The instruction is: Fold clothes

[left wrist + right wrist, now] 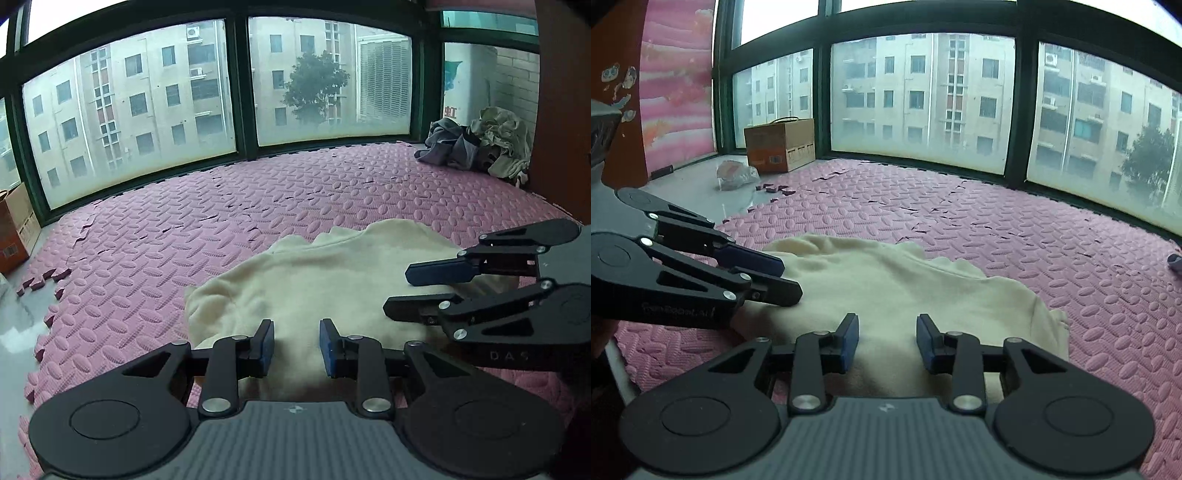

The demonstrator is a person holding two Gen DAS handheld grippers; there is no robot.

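While both my hand-held grippers hover over cream garment (332, 284) on pink foam mat (147, 236), jaws spread, nothing pinched. Left hand-held gripper (297, 343) and right hand-held gripper (887, 341) over near edge, side by side, likely lining up next fold. Unfolded pile (480, 144) waits far right corner by window.

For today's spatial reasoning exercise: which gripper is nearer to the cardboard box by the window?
Left. The cardboard box stands at the mat's far left end; the left gripper is over the cream garment's left part, and the right gripper sits further right.
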